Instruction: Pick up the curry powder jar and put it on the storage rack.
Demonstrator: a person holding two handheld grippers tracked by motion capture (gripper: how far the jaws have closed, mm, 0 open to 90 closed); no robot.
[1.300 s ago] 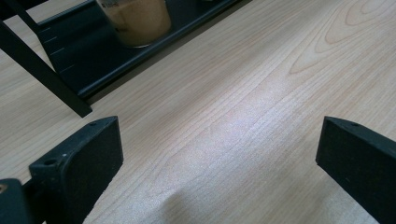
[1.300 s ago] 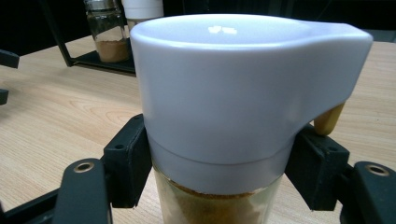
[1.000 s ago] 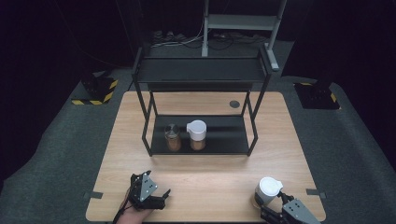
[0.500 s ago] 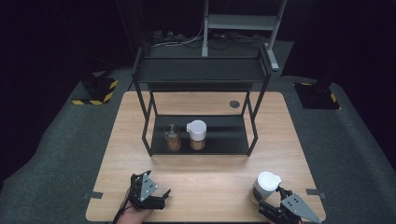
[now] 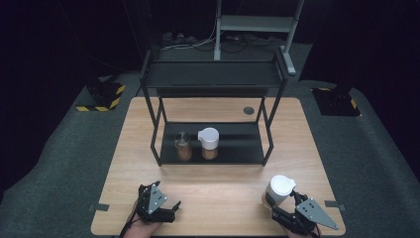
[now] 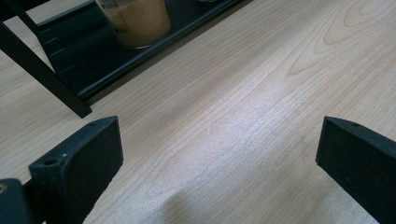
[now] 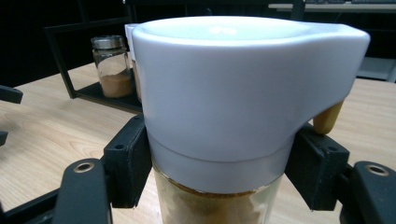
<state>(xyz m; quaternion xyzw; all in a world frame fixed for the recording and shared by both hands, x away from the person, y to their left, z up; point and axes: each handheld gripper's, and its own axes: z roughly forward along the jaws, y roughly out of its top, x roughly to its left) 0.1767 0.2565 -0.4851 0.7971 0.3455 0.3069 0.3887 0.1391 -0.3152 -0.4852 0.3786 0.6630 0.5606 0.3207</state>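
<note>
We hold two claws low over a pale wooden surface (image 5: 218,193). Nearest to us, the right claw (image 5: 283,204) is clamped on a white-lidded jar (image 5: 278,192): in the right gripper view its two black pads press either side of the glass just beneath the broad white lid (image 7: 233,88), and tan powder fills the jar below. The jar stands upright between the jaws, and in the high view it sits just ahead of the claw's body, close to the near right corner of the surface.

The left claw (image 5: 169,208) is well off to the side of the right one, near the front edge. In the left gripper view its jaws stand wide apart with nothing but bare wood between them.

Farther ahead of both claws stands a black two-tier rack (image 5: 210,74). On its lower shelf (image 5: 237,144) a small metal-capped jar (image 5: 183,146) of brown powder and a second white-lidded jar (image 5: 209,143) stand just beside each other. Beyond the rack, a round dark grommet (image 5: 248,110) sits in the surface.
</note>
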